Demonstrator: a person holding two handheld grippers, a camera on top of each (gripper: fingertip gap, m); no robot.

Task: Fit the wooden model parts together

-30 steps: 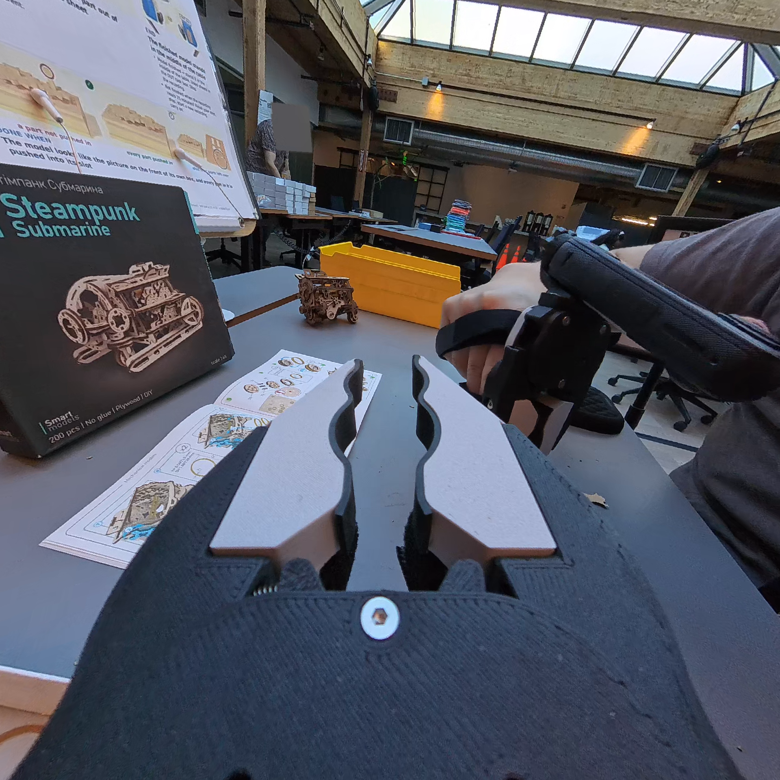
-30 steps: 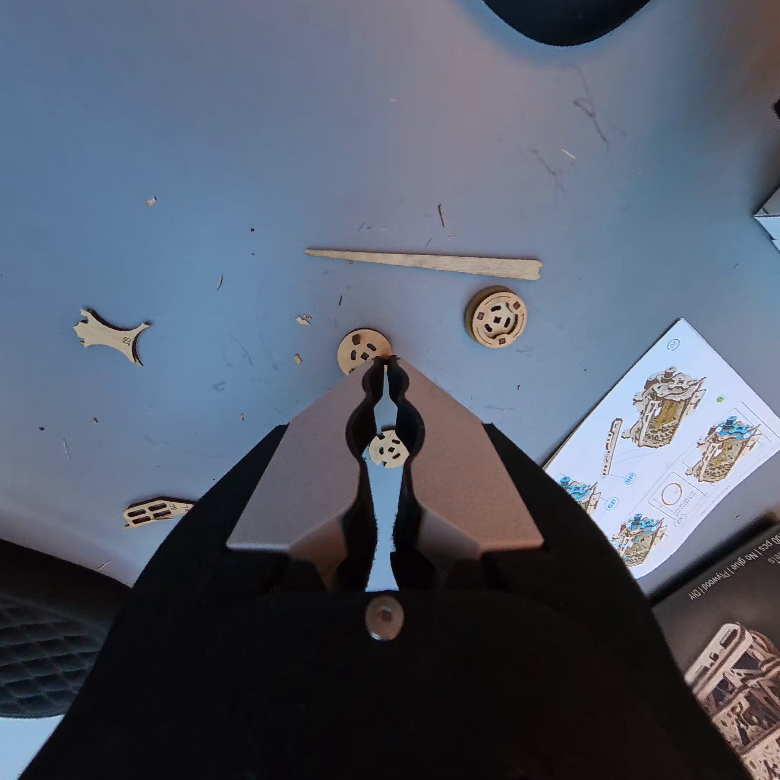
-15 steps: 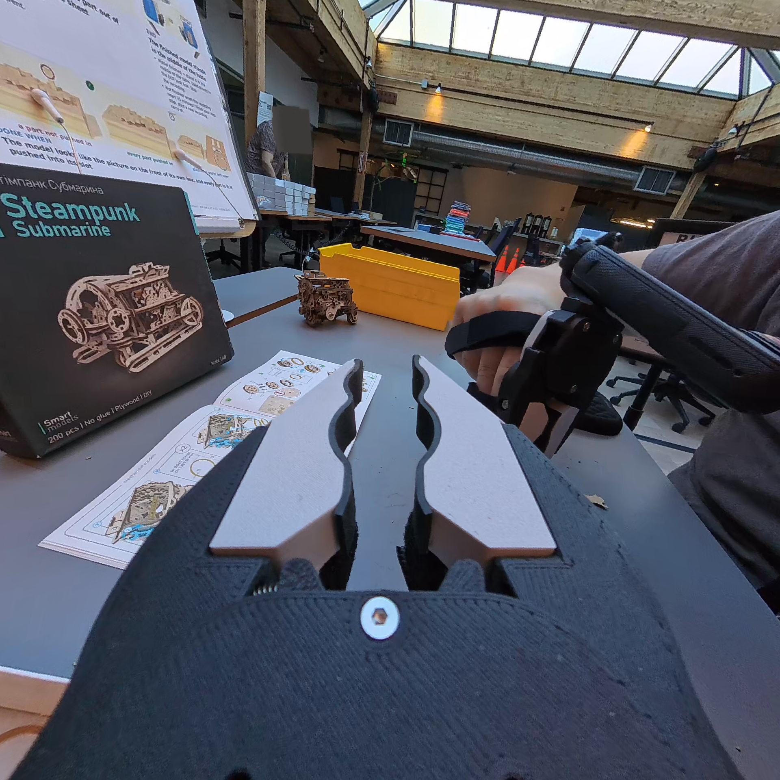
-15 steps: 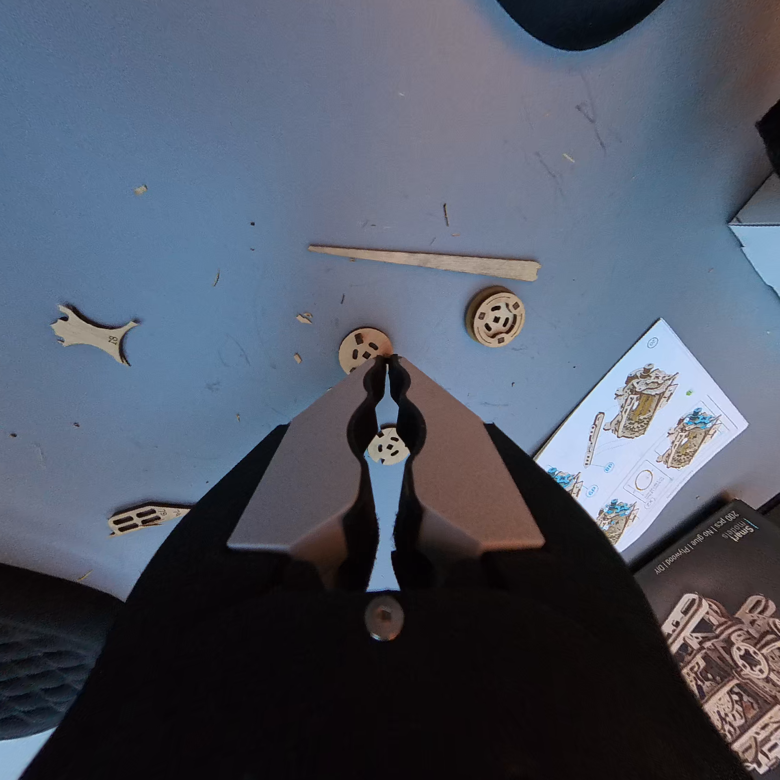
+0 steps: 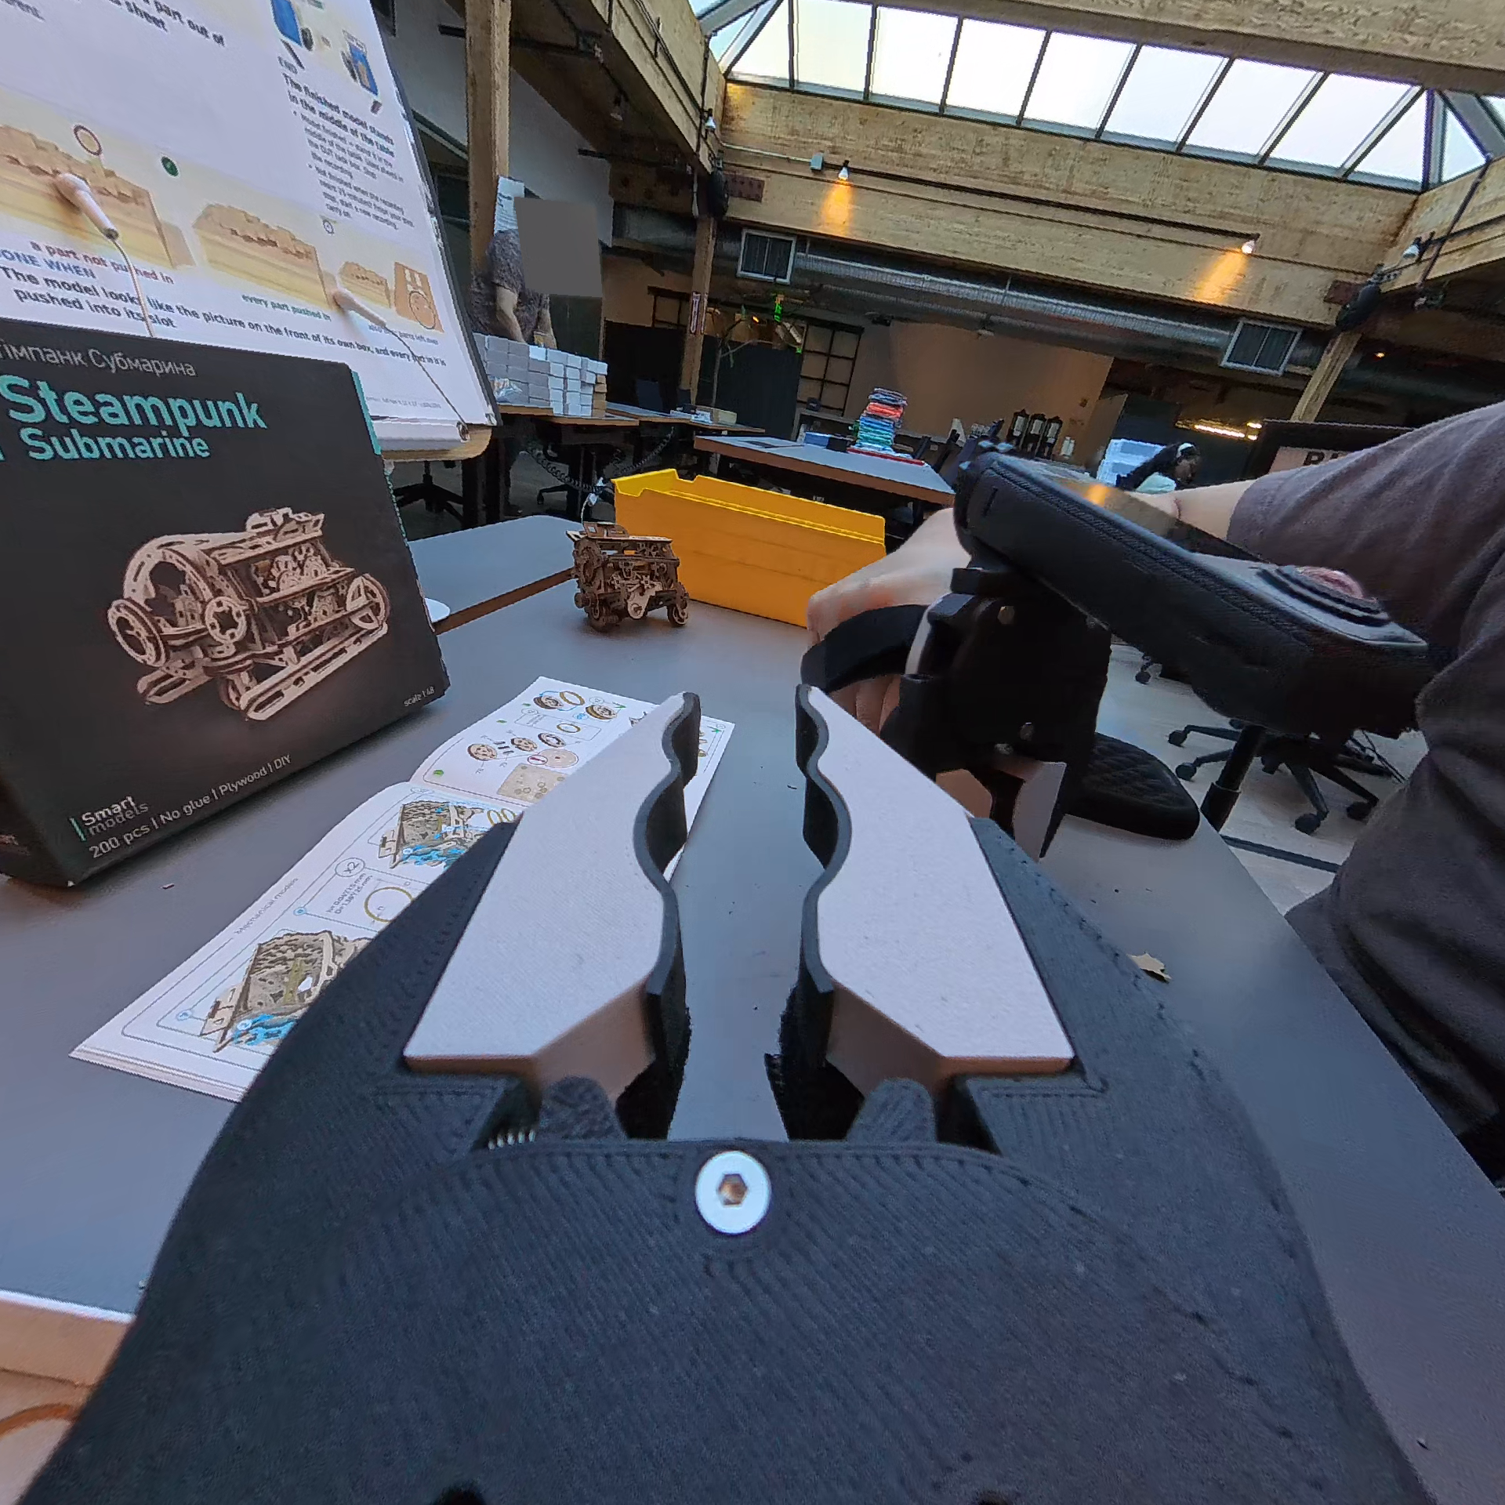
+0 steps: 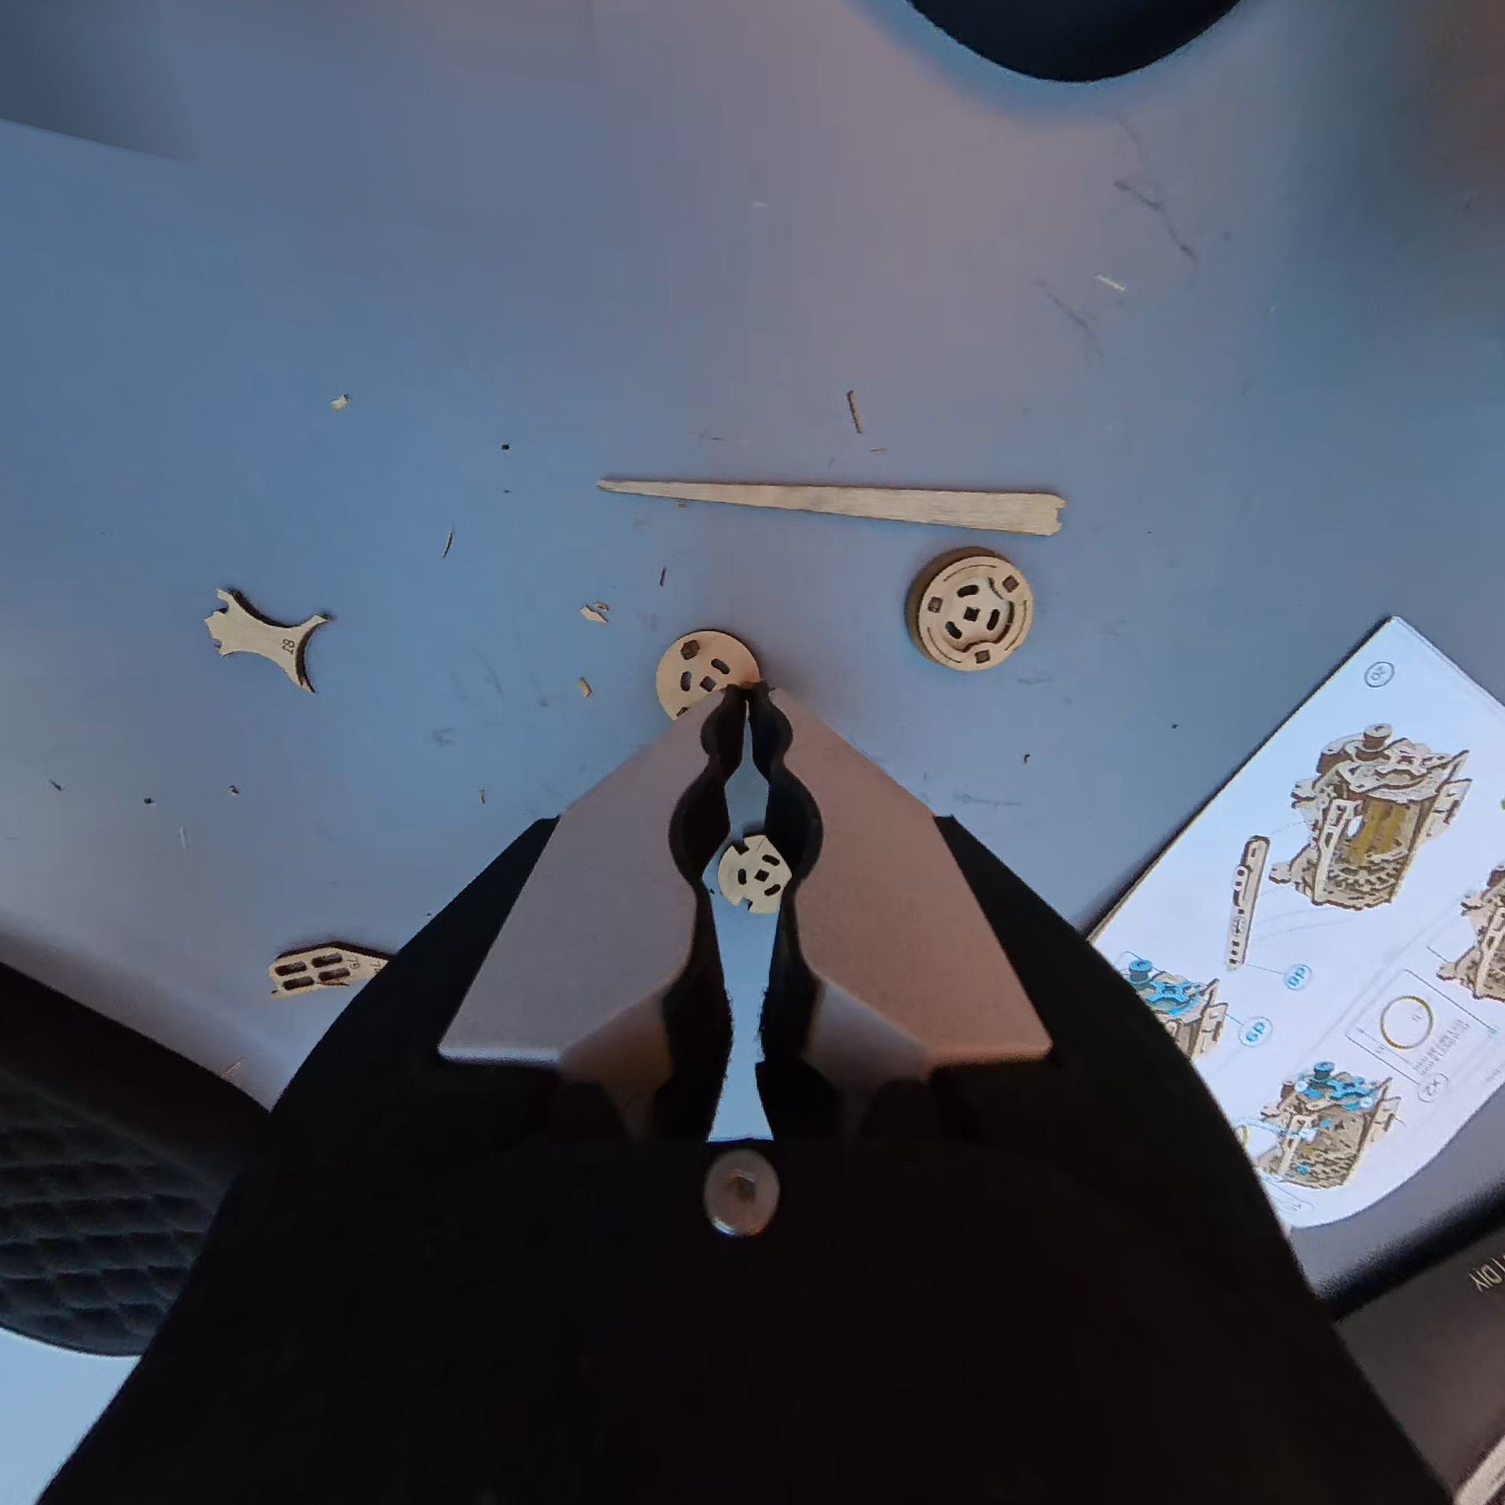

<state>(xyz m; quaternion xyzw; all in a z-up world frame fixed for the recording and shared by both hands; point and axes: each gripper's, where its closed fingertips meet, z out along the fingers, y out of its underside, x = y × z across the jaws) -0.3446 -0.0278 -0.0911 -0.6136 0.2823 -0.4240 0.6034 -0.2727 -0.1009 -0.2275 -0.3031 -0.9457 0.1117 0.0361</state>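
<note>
The left gripper rests low over the grey surface, fingers spread apart with a clear gap between them and nothing held. The right gripper points straight down at the surface; its fingertips are closed together at, or just above, the near edge of a flat wooden disc, and whether they pinch the disc cannot be told. A smaller notched disc shows through the gap farther back between the fingers, lying on the surface below.

Other wooden parts in the right wrist view:
- A thicker round wheel piece lies to the right of the flat disc, apart from it.
- A long tapered stick lies beyond both.
- A curved offcut bearing a small number lies well to the left.
- A slotted piece lies near the surface's left edge.
- Small splinters are scattered around.

Printed items: a dark box with a picture of the model and printed lettering stands at the left in the left wrist view. An open instruction booklet with diagrams lies flat before it, partly under the left fingers. A printed board stands behind the box. A finished wooden model and a yellow bin sit farther back.

Open room: the surface beyond the stick is bare. In the right wrist view the booklet borders the working area on the right.
</note>
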